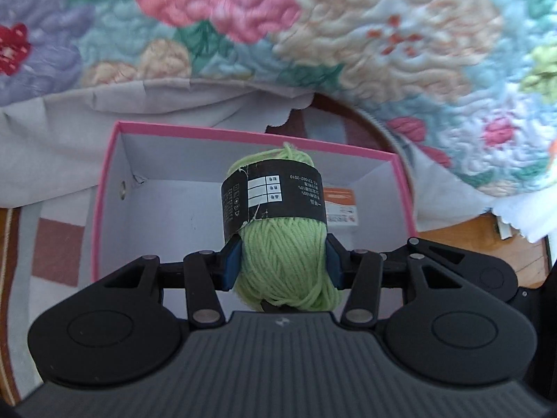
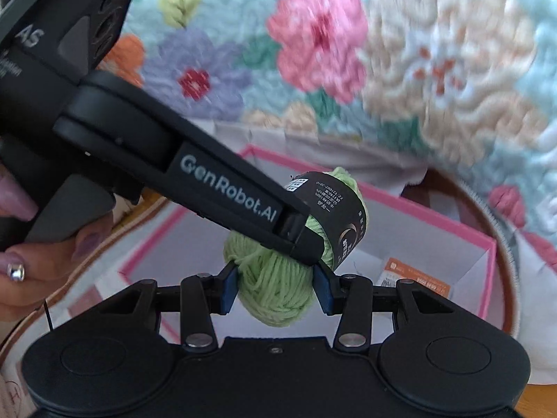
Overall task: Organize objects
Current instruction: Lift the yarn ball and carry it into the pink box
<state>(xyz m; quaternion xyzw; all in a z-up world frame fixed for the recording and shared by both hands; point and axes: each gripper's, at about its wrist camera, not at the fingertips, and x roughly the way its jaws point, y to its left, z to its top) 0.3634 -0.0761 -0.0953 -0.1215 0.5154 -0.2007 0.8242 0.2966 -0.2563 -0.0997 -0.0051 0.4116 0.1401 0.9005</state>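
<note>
I have the left gripper (image 1: 283,261) closed on a skein of light green yarn (image 1: 285,264): its blue pads (image 1: 232,264) press into the wool on both sides, below the black paper band (image 1: 275,195) that wraps the skein's far half. The skein points away from my camera and hangs over the open pink shoebox (image 1: 104,202).

From the right wrist, the right gripper (image 2: 276,289) also clamps the green yarn, its blue pads sunk into the near end of the skein. Whether this is the same skein or a second one I cannot tell. The left gripper's black finger, marked GenRobot.AI, crosses that view from the upper left and ends against the banded part of the skein, just above my right pads. A hand (image 2: 52,254) with painted nails holds the left gripper's handle at the left edge.

The shoebox has pink outer walls and a white inside. Its floor shows only an orange and white label (image 1: 339,205) stuck near the far right corner. The box stands beside a flowered quilt (image 1: 383,35) with a grey cloth (image 1: 69,129) under its edge.
</note>
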